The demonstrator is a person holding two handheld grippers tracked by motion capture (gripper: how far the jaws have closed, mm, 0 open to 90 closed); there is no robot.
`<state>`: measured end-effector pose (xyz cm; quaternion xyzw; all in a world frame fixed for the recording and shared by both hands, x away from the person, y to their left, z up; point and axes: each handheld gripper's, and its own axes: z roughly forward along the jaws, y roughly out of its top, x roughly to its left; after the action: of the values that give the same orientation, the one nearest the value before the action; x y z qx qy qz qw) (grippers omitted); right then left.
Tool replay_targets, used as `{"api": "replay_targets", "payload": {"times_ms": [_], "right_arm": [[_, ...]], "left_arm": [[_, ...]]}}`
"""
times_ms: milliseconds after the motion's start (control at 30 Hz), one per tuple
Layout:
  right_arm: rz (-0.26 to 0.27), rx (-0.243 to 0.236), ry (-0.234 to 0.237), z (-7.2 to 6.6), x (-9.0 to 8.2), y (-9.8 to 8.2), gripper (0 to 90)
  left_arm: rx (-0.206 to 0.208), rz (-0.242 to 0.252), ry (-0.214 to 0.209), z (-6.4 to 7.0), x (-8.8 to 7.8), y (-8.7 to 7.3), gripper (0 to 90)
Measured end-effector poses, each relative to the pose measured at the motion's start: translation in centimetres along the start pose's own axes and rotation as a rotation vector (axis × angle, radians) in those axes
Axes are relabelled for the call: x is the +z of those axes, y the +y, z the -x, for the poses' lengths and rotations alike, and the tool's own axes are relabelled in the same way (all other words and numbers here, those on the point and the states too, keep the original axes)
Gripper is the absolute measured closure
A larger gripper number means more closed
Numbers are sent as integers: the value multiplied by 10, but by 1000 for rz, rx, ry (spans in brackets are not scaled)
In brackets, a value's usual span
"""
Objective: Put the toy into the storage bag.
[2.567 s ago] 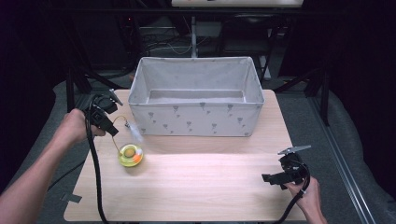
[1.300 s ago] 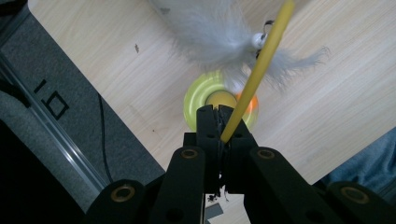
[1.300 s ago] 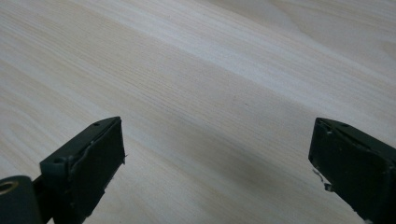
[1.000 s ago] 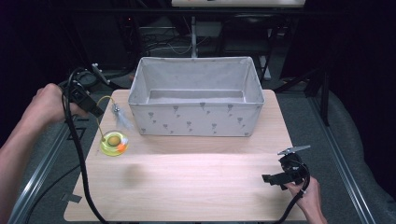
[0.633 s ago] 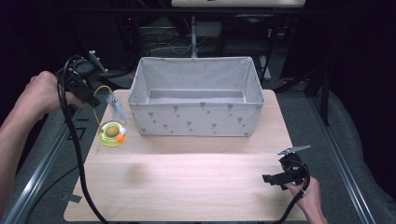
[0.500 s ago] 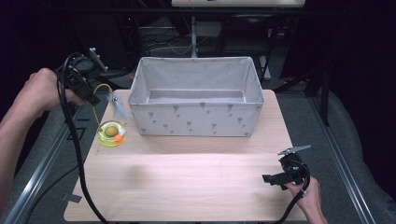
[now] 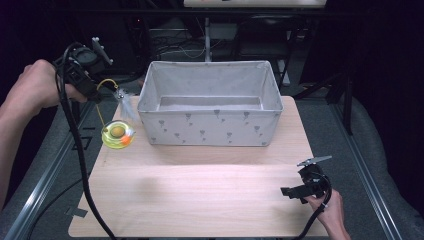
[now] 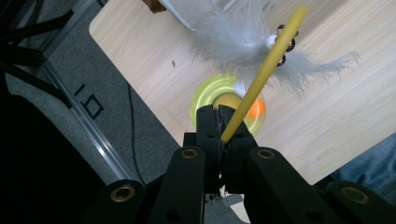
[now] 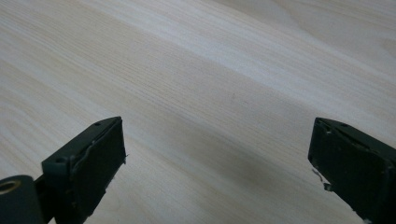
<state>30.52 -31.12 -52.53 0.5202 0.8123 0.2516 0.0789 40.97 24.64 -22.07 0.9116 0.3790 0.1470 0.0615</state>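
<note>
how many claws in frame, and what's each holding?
2. The left claw, raised off the table's left edge beside the fabric bin, is shut on the yellow wand of a feather toy. The right claw, low at the table's near right, is open with nothing in it.

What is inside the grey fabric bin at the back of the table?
The fabric bin looks empty: the high view shows bare lining and a plain floor. Its near wall hides the front strip of that floor, so something small lying there would go unseen.

The pale wooden table (image 7: 210,200) looks matt and smooth-grained; the grey printed cloth box (image 7: 210,127) is soft; the white feather tuft (image 8: 243,42) is fluffy; the yellow stick (image 8: 261,74) looks like smooth plastic.
</note>
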Motion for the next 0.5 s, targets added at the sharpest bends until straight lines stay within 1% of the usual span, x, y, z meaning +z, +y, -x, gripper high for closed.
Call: {"api": "replay_targets", "payload": {"times_ms": [100, 167, 200, 233, 267, 367, 400, 433, 500], "right_arm": [[2, -1, -2, 0, 0, 0, 36], [1, 1, -2, 1, 0, 0, 36], [18, 17, -8, -1, 1, 0, 36], [17, 15, -9, -1, 1, 0, 36], [2, -1, 2, 0, 0, 0, 35], [0, 0, -1, 0, 0, 0, 36], [7, 10, 1, 0, 1, 0, 36], [-5, 7, 8, 0, 1, 0, 35], [-2, 7, -1, -1, 2, 0, 35]], "left_arm": [[-2, 3, 10, -1, -6, 2, 882], [-3, 16, 13, -2, -10, 3, 882], [-4, 14, 15, -2, -12, 4, 882], [-8, 21, 15, -2, -14, 5, 882], [-9, 25, 17, -2, -16, 6, 882], [-5, 32, 19, -2, -21, 10, 882], [0, 31, 25, -2, -23, 12, 882], [1, 32, 27, -2, -27, 14, 882], [3, 37, 33, -2, -29, 15, 882]]}}
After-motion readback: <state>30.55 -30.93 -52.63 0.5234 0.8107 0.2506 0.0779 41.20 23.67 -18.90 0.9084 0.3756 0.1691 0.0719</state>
